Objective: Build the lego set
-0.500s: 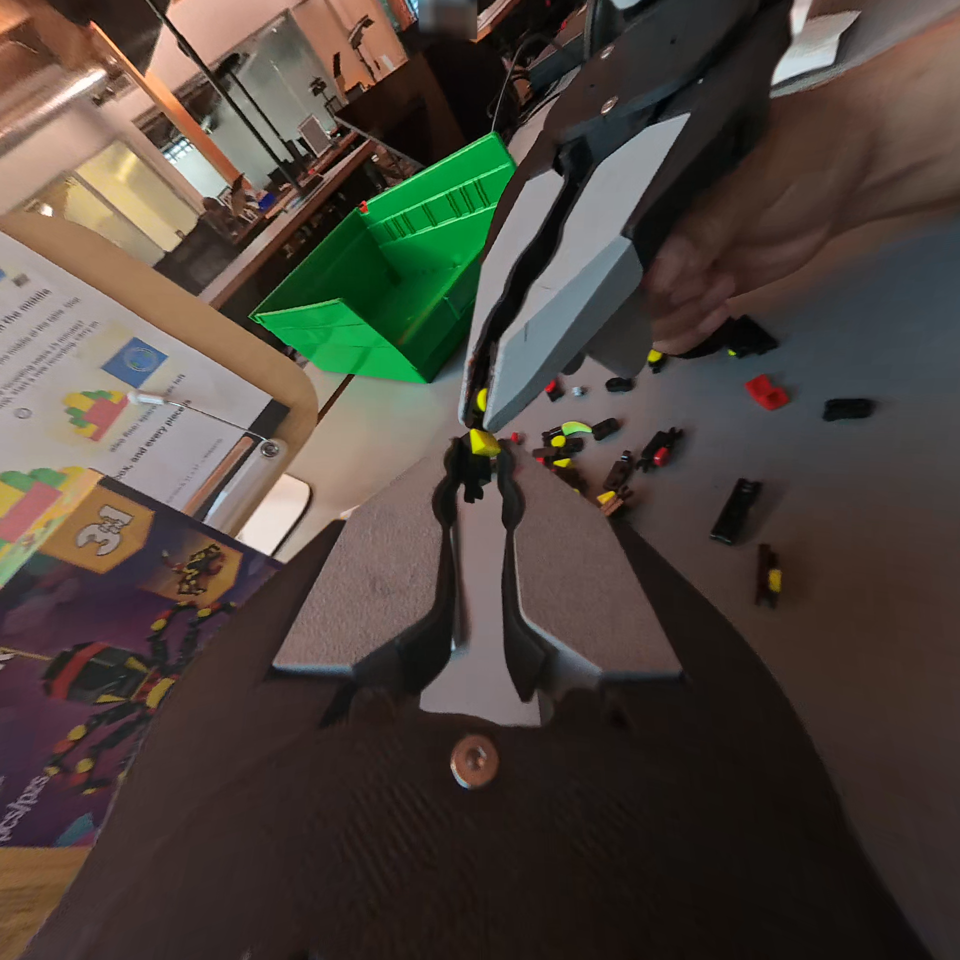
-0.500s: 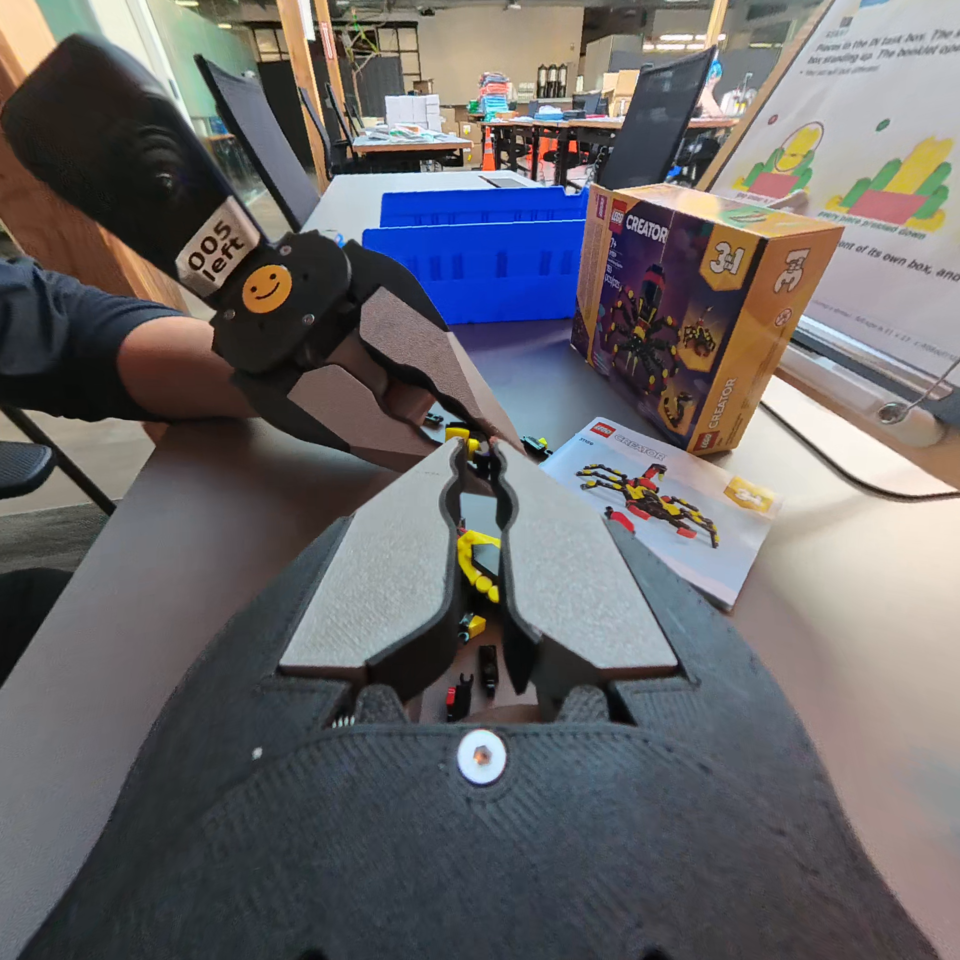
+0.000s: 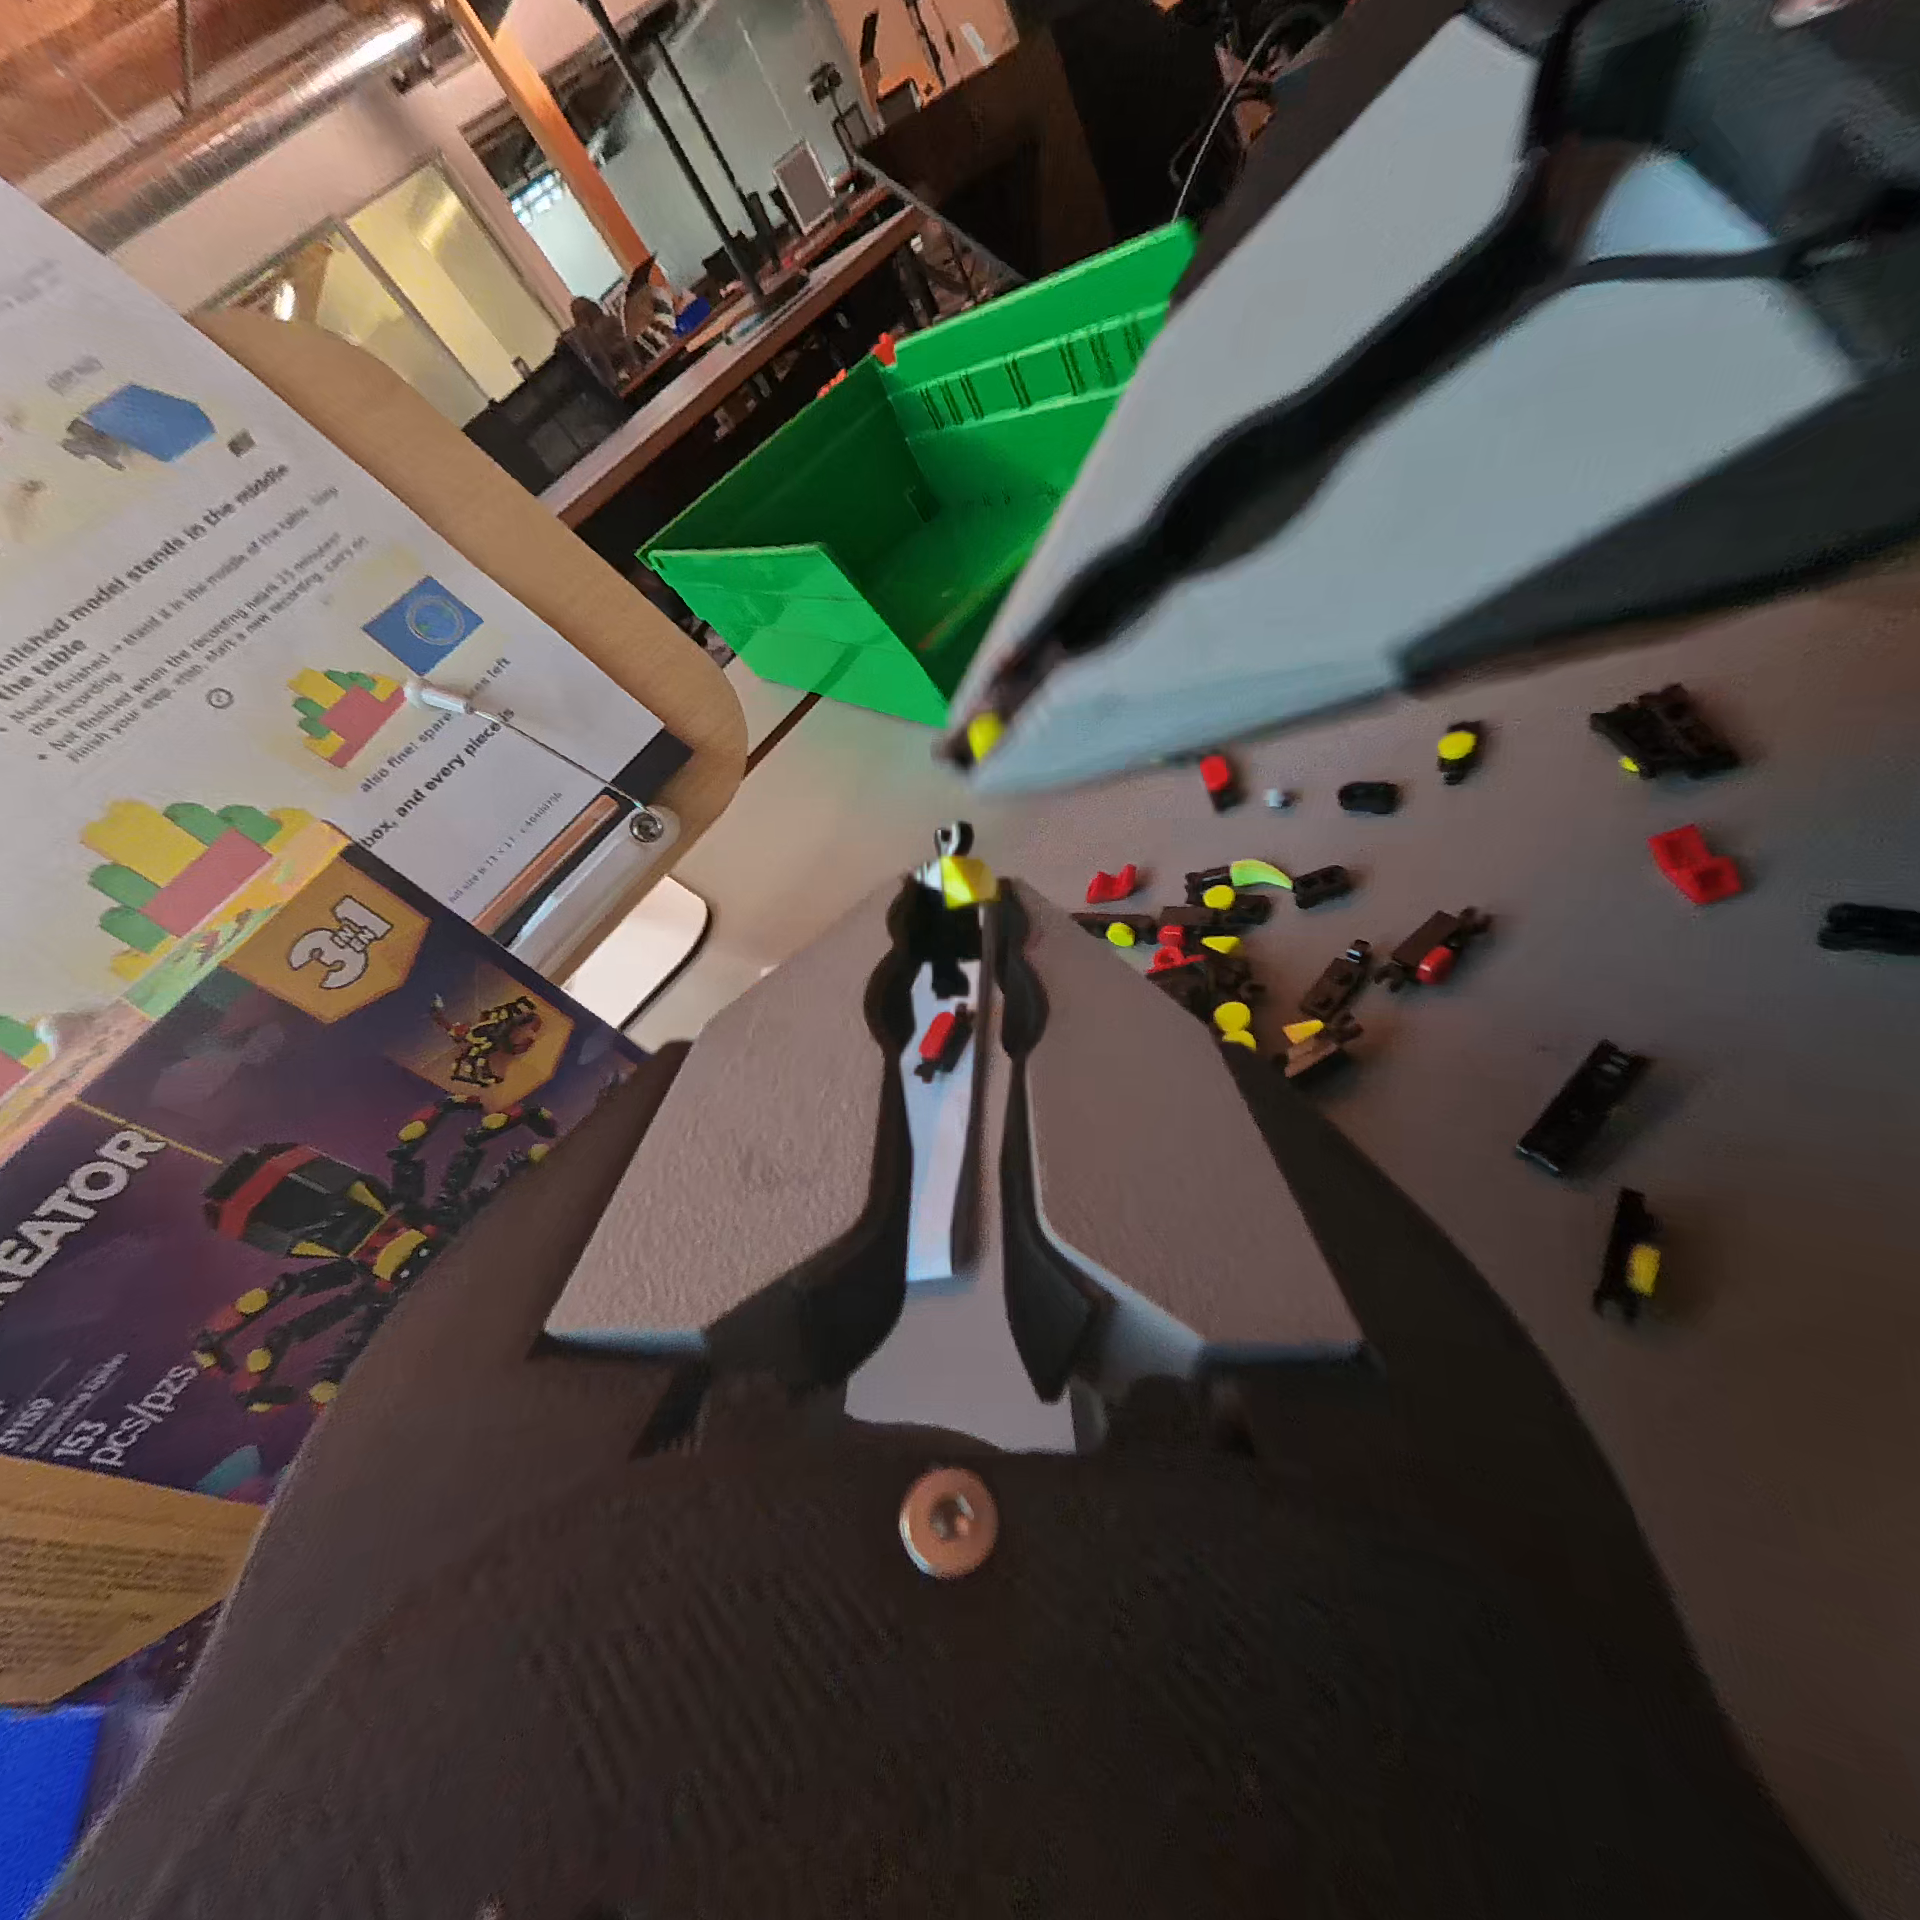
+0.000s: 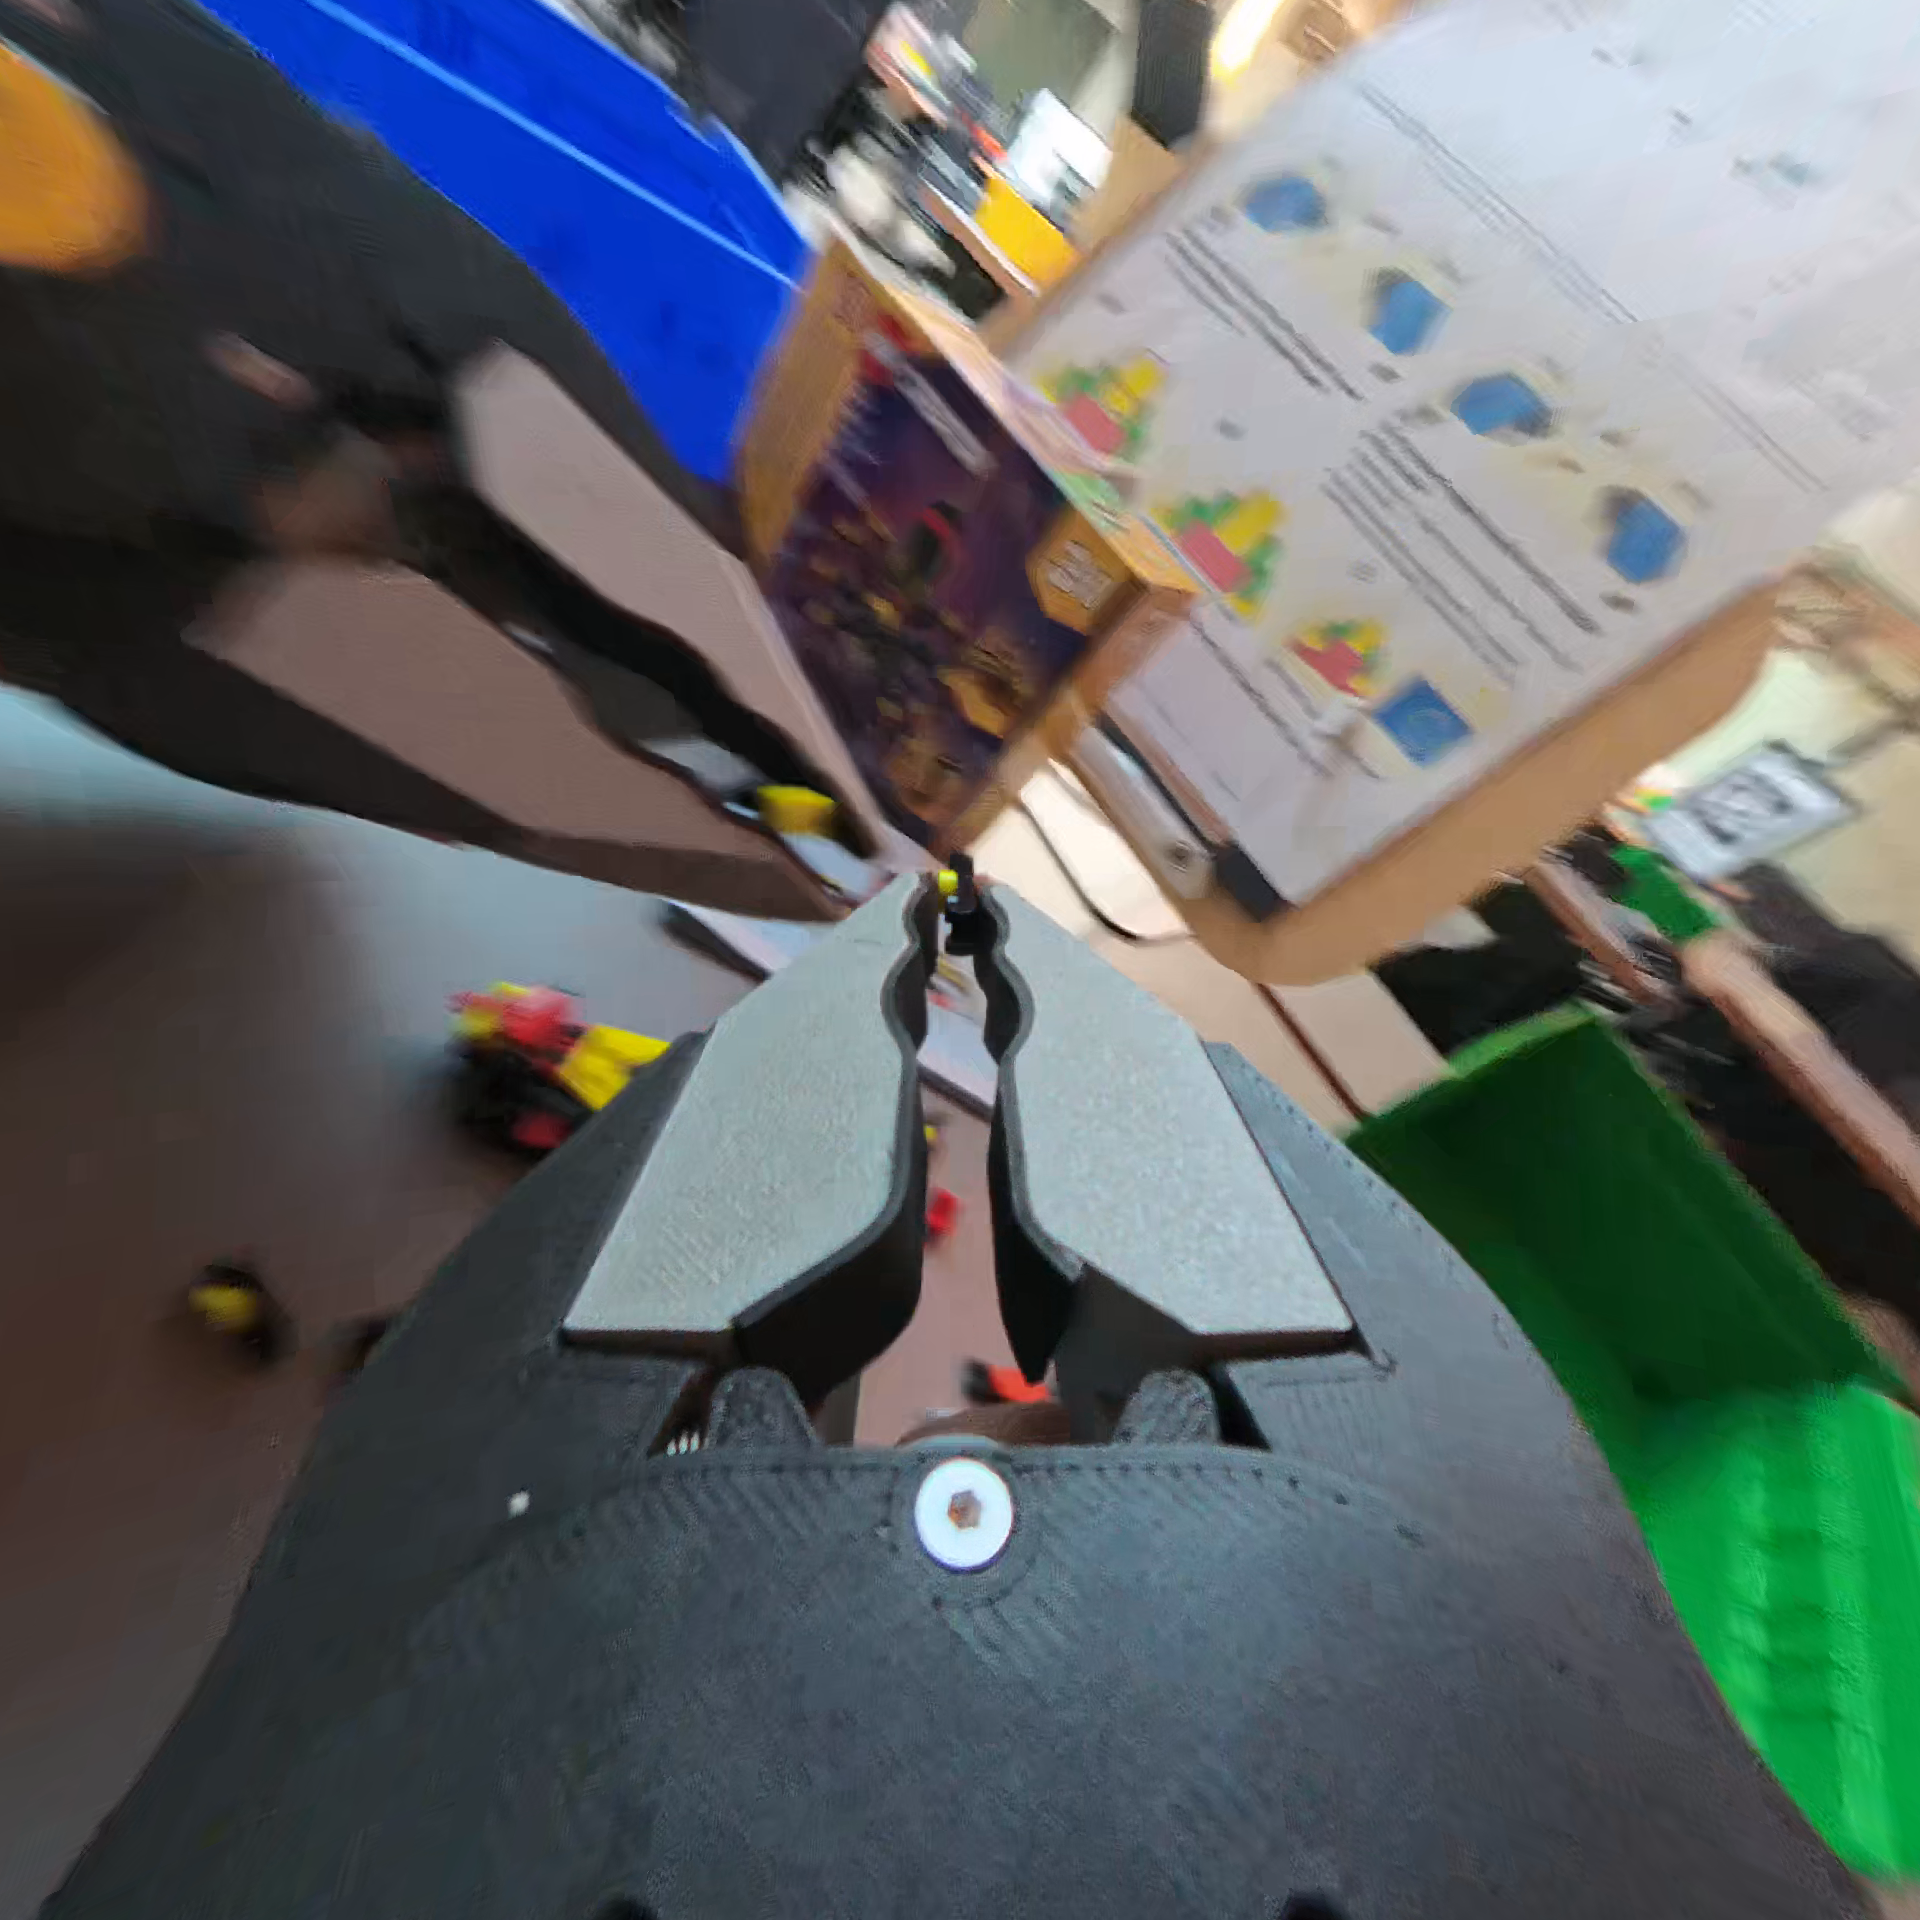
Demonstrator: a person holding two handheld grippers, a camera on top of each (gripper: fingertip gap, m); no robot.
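In the left wrist view my left gripper (image 3: 951,906) is shut on a small black brick piece with a yellow sloped top (image 3: 966,878), held above the grey table (image 3: 1714,1403). My right gripper (image 3: 982,743) reaches in from the upper right, a short gap away, with a small black and yellow piece (image 3: 984,736) at its tip. In the right wrist view my right gripper (image 4: 951,902) is shut on that small black piece with a yellow stud (image 4: 958,914). The left gripper (image 4: 862,831) lies to the upper left there, and the yellow of its piece (image 4: 795,808) shows.
Several loose black, red and yellow bricks (image 3: 1247,966) lie to the right on the table. A green bin (image 3: 883,582) stands behind, and a toy box (image 3: 260,1143) and a clipboard with a printed sheet (image 3: 312,623) stand at the left. A blue bin (image 4: 644,239) and a small red and yellow build (image 4: 540,1049) also show. Only a small space, under 4 cm, lies between the two pairs of fingers.
The two gripper tips were together half a second ago and have drawn apart, each keeping a piece. The right gripper has tilted and swung, so its view is blurred.
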